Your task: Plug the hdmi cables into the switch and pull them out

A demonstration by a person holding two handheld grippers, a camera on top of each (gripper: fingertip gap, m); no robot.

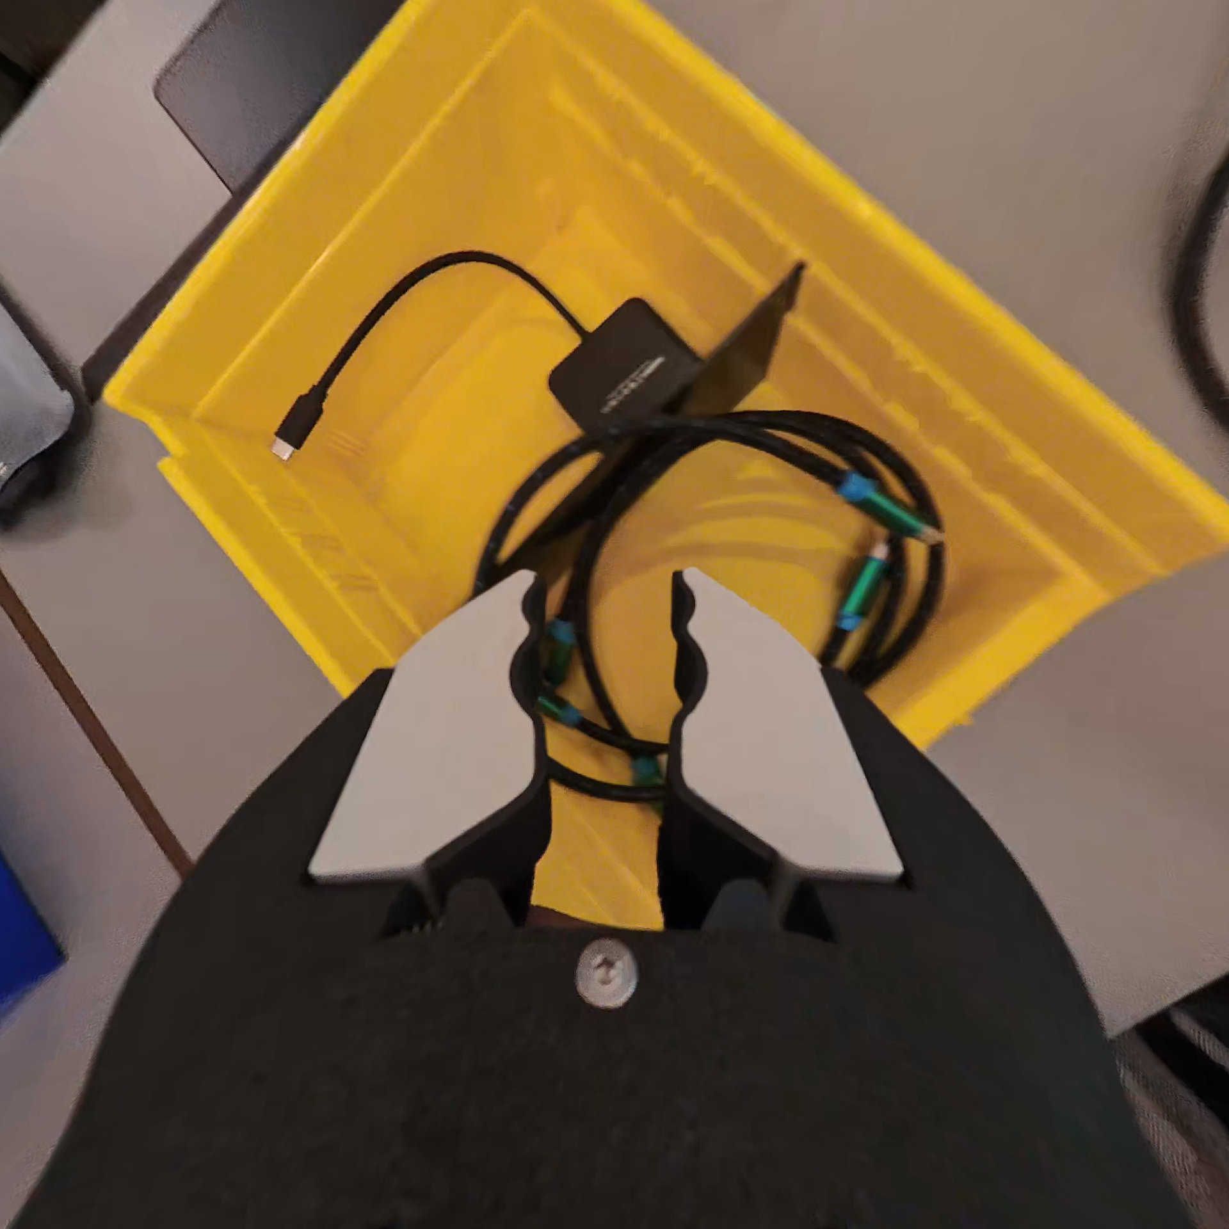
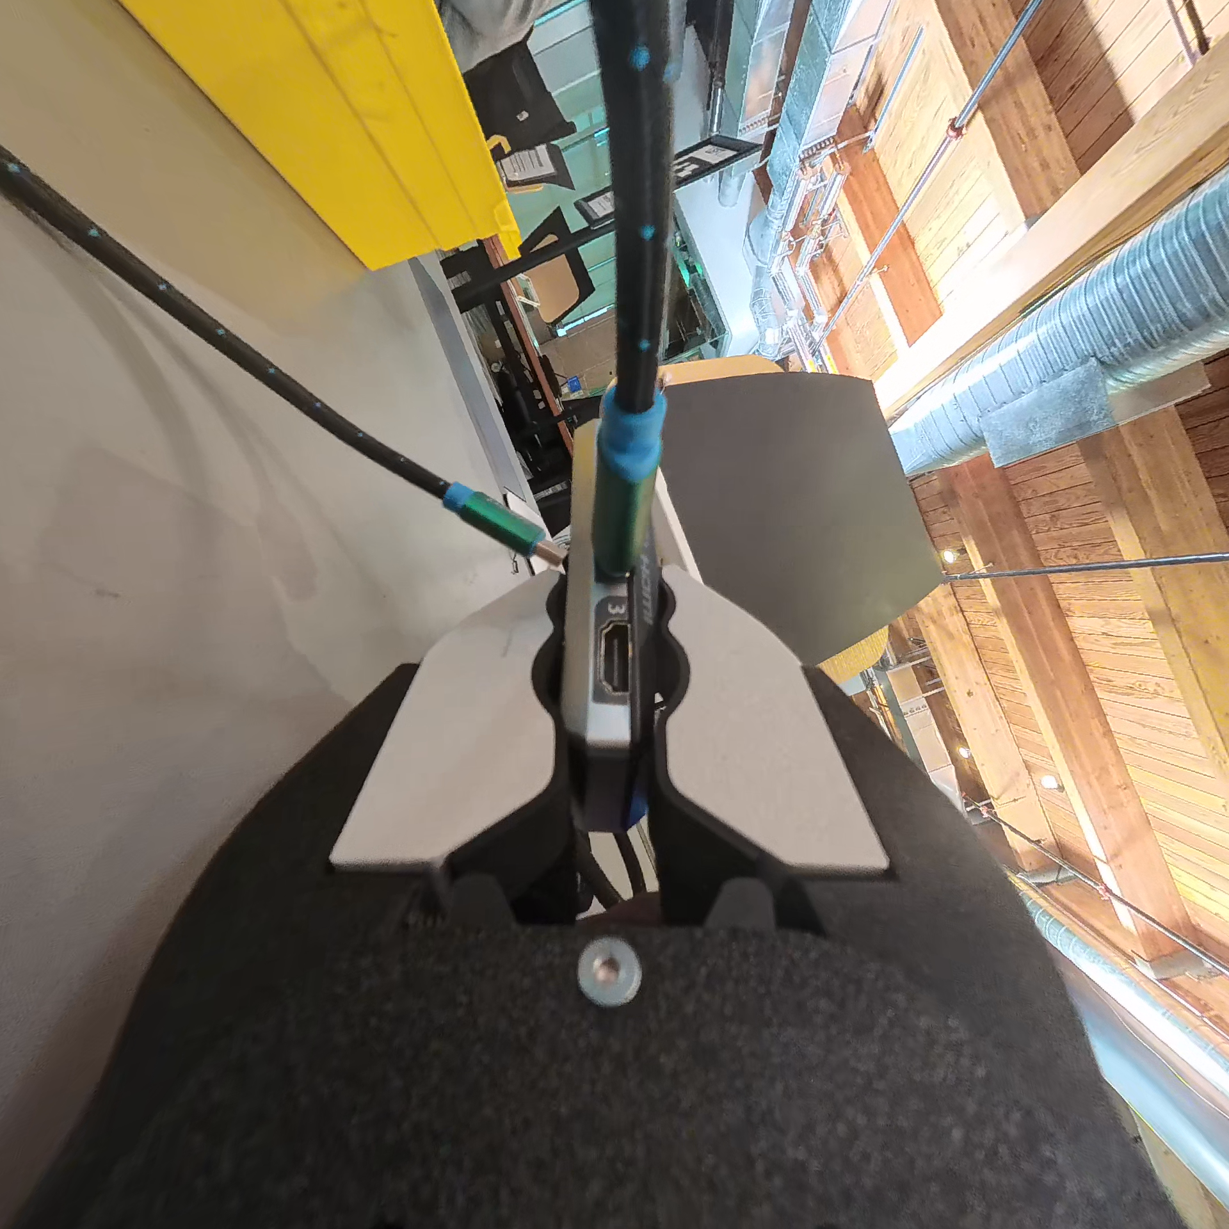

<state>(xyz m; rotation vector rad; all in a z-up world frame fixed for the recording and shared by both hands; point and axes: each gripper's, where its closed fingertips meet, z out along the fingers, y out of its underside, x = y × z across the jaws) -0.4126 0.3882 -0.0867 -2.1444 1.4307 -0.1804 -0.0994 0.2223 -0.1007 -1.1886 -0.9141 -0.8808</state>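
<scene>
yellow bin [image 1: 412, 279] sitting on the grey table [image 1: 997, 133], small black USB-C adapter [image 1: 625, 359] inside, blue box [image 1: 20, 931] far left

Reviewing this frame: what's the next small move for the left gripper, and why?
Probably lower the open left gripper onto a green HDMI plug in the yellow bin. The right gripper already clamps the switch, which shows one port empty.
</scene>
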